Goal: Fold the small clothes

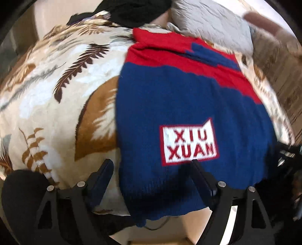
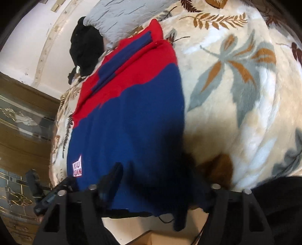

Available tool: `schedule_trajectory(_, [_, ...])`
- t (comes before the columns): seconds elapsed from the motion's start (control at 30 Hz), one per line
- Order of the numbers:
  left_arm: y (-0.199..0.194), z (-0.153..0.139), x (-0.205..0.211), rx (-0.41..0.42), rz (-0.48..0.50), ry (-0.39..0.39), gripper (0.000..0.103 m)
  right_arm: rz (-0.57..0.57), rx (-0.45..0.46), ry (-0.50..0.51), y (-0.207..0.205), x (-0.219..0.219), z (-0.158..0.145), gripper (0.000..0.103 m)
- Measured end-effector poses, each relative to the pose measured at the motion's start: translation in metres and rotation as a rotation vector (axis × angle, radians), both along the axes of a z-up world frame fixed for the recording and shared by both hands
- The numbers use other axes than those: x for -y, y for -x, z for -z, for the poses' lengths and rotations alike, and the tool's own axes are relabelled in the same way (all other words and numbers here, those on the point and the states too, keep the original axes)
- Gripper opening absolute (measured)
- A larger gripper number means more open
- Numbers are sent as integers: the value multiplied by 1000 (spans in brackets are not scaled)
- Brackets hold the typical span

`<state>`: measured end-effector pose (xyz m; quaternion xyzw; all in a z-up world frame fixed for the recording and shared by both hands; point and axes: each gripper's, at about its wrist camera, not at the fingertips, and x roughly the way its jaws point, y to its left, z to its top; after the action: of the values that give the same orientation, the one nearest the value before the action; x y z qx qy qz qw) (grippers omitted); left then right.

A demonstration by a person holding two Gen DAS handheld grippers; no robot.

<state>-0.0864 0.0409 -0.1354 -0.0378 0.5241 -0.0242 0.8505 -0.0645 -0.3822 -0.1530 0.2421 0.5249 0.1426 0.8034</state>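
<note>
**A:** ok so both claws first. Left gripper (image 1: 151, 169) has its jaws spread wide, nothing pinched. One finger sits over the blanket (image 1: 56, 105), the other over the sweater (image 1: 188, 105) just under the white patch (image 1: 188, 144). The near left edge of the sweater runs between them, but the pads aren't pressing on it as far as I can see.

**B:** and the right one?

**A:** Right gripper (image 2: 156, 169) is apart too, straddling the near end of the sweater (image 2: 132, 122). Its right finger is lost in shadow, so I can't tell if it touches the knit. Doesn't look clamped.

**B:** which way is the sweater lying?

**A:** Flat on the blanket (image 2: 236, 94), long axis running straight away from both claws. Blue end is nearest and hangs a little over the bed edge, red end points to the far side toward the pillow (image 2: 120, 17). A blue strip (image 2: 120, 62) lies lengthwise across the red part. The patch reads XIU XUAN, upright from the left camera, near the hem.

**B:** what about the room?

**A:** Fluffy cream blanket with brown and grey leaf prints, covering a bed. Grey quilted pillow at the far end, a black garment (image 2: 86, 50) bunched just beside it. Pale wall (image 2: 28, 41) behind that, and a brown cabinet (image 2: 24, 120) with glass panels and gold trim off to the left in the right camera. Pics are a bit blurry tbh.
</note>
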Motion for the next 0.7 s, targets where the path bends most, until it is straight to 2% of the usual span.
schedule_trajectory(0.07, [-2, -1, 1, 7, -8, -6, 68, 10, -10, 43, -1, -5, 3, 58])
schedule_trajectory(0.1, [-2, -4, 0, 9, -8, 4, 45, 12, -20, 66, -1, -5, 3, 33])
schedule_trajectory(0.13, [0, -8, -1, 11, 0, 24, 19, 10, -26, 46, 0, 2, 1, 12])
schedule_trajectory(0.17, [1, -12, -5, 11, 3, 56, 16, 12, -37, 0, 0, 6, 0, 11])
schedule_trajectory(0.27, [12, -26, -13, 32, -32, 124, 13, 12, 8, -34, 6, 8, -22, 11])
schedule_trajectory(0.37, [19, -40, -16, 78, -40, 149, 13, 12, 49, -28, 7, 8, -39, 11])
schedule_trajectory(0.43, [10, -24, -18, 12, -51, 158, 15, 16, -14, -28, -1, 9, -19, 14])
schedule_trajectory(0.47, [3, -5, -19, -68, -56, 172, 16, 35, -75, -42, -4, 12, -1, 15])
schedule_trajectory(0.5, [3, -2, -23, -59, -70, 190, 18, 41, -119, -75, -5, 13, 13, 15])
schedule_trajectory(0.57, [7, -11, -23, -27, -65, 193, 19, 43, -83, -76, -2, 12, 9, 23])
schedule_trajectory(0.6, [9, -14, -23, -9, -63, 184, 29, 26, -61, -73, -1, 9, 5, 45])
schedule_trajectory(0.63, [11, -14, -23, -11, -66, 174, 46, 14, -46, -82, 0, 9, 4, 78])
schedule_trajectory(0.67, [10, -11, -22, -21, -63, 172, 47, -1, -31, -76, 0, 4, 4, 81])
schedule_trajectory(0.7, [9, -9, -19, -22, -57, 147, 44, -11, -38, -40, -2, -2, 7, 79])
